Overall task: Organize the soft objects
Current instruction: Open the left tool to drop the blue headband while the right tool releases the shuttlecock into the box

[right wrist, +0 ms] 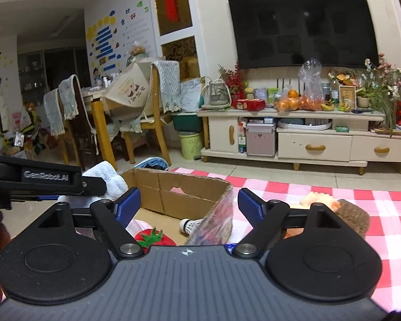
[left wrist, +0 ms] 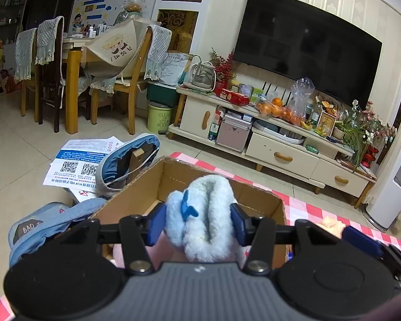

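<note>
My left gripper [left wrist: 197, 223] hangs over the open cardboard box [left wrist: 173, 179], its blue pads touching both sides of a fluffy pale-blue plush [left wrist: 203, 214]. In the right wrist view this gripper [right wrist: 66, 179] comes in from the left with the plush [right wrist: 107, 176] at the box's left edge. My right gripper [right wrist: 189, 198] stands wide open over the near right corner of the box [right wrist: 179, 190], gripping nothing. Inside the box lie a red strawberry plush [right wrist: 152, 238], a pink soft thing [right wrist: 144, 224] and a shuttlecock [right wrist: 189, 224]. A brown plush [right wrist: 353, 214] with an orange fluffy part [right wrist: 318, 200] lies on the table.
The box stands on a table under a red-and-white checked cloth [right wrist: 334, 195]. On the floor to the left are blue bags [left wrist: 128, 160] and printed sheets [left wrist: 77, 160]. Farther off stand a TV cabinet [left wrist: 280, 155] and dining chairs [left wrist: 131, 80].
</note>
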The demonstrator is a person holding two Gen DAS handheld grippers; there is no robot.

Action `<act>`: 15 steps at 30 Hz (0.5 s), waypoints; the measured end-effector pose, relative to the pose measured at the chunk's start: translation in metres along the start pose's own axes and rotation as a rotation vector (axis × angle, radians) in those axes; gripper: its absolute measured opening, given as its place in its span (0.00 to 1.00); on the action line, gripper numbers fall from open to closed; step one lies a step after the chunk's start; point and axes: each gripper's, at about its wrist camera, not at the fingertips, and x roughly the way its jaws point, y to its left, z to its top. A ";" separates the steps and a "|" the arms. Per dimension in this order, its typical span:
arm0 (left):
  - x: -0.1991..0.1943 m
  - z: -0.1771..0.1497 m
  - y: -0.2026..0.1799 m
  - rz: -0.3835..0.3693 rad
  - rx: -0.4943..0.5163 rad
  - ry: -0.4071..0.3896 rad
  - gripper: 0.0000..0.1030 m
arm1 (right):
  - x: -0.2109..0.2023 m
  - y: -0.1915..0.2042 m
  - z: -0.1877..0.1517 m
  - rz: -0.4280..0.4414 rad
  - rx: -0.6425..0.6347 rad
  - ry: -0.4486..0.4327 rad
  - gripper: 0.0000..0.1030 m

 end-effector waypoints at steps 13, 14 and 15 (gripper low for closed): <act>-0.008 0.001 -0.015 -0.004 0.025 -0.045 0.93 | -0.022 -0.011 -0.013 -0.091 -0.008 -0.011 1.00; -0.009 0.001 -0.016 -0.005 0.030 -0.049 0.95 | -0.023 -0.011 -0.014 -0.095 -0.009 -0.012 1.00; -0.009 0.001 -0.017 -0.004 0.034 -0.052 0.95 | -0.024 -0.011 -0.014 -0.100 -0.009 -0.013 1.00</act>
